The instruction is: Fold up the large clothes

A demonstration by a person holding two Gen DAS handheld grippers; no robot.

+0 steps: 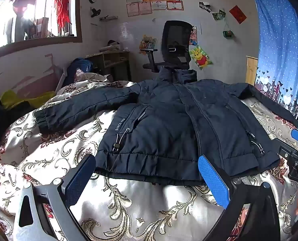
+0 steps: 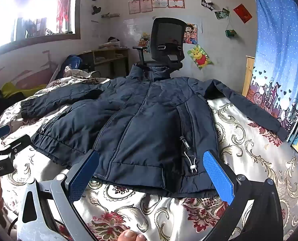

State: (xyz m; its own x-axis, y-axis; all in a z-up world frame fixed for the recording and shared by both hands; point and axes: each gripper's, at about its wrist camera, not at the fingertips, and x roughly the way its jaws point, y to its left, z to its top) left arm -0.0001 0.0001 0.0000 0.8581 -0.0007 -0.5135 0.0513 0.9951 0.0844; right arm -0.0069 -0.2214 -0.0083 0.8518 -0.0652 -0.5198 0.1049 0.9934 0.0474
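Observation:
A dark navy padded jacket (image 1: 169, 120) (image 2: 145, 124) lies flat and zipped on the bed, collar toward the far wall, both sleeves spread out to the sides. My left gripper (image 1: 147, 174) hangs open just short of the jacket's hem, blue pads wide apart with nothing between them. In the right wrist view my right gripper (image 2: 151, 170) is open in the same way, hovering near the hem's right half. Each gripper shows at the edge of the other's view: the right gripper (image 1: 297, 152) and the left gripper (image 2: 2, 146).
The bed carries a cream quilt (image 1: 129, 204) with gold and red floral patterns. A black office chair (image 1: 175, 46) stands behind the collar. A blue curtain (image 1: 281, 46) hangs right; a desk (image 1: 110, 60) and backpack (image 1: 78, 68) sit left. A toe (image 2: 131, 236) shows at the bottom edge.

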